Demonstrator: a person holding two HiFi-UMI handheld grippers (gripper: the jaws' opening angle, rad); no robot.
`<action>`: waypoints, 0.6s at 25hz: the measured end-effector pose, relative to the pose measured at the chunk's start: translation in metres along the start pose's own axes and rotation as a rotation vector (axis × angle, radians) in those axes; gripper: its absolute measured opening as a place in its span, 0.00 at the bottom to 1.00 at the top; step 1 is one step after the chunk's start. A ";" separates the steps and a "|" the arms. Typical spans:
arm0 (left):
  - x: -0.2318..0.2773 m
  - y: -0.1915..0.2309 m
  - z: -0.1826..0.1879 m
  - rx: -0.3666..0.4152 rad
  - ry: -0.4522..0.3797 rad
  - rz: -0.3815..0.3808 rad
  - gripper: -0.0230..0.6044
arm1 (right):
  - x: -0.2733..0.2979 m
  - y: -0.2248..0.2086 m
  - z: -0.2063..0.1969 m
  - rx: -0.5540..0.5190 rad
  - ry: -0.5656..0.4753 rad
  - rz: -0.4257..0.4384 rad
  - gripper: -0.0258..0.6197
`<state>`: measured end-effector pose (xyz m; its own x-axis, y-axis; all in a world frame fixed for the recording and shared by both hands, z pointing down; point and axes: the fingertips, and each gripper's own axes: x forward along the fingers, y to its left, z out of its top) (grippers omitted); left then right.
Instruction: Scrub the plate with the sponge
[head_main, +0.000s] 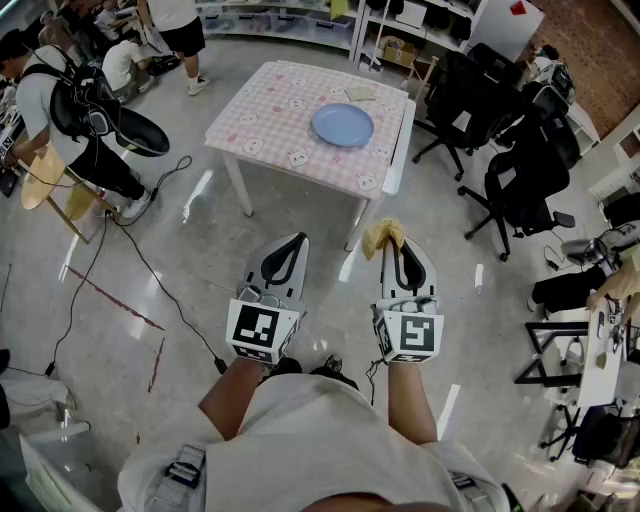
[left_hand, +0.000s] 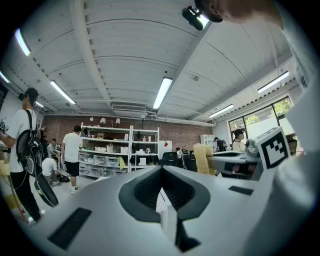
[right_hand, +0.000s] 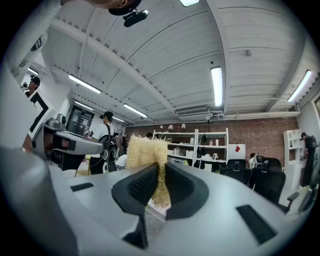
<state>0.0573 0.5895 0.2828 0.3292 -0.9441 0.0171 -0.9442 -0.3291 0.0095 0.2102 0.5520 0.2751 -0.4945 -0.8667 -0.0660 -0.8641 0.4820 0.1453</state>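
We grip the sponge (head_main: 383, 236) in the clenched right hand-held gripper (head_main: 393, 250). The left hand-held gripper (head_main: 297, 242) is closed on nothing. The plate (head_main: 342, 125) lies on the tabletop (head_main: 262, 110), upper centre of the head view, well apart from both. Risks: only a thin strip is pinched, so scrubbing pressure may pull the sponge free, and the unheld plate may slide.
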 end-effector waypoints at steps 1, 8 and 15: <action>0.001 -0.001 0.001 0.003 -0.004 -0.001 0.05 | 0.001 0.000 -0.001 0.004 0.002 0.001 0.11; 0.000 -0.007 -0.002 -0.004 -0.004 -0.011 0.05 | 0.001 0.004 -0.001 -0.006 0.008 0.020 0.11; -0.008 0.003 -0.013 -0.015 0.029 -0.012 0.05 | 0.001 0.021 0.002 0.003 -0.003 0.035 0.11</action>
<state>0.0522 0.5960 0.2960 0.3411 -0.9389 0.0459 -0.9400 -0.3403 0.0247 0.1911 0.5620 0.2761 -0.5248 -0.8488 -0.0641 -0.8465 0.5124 0.1445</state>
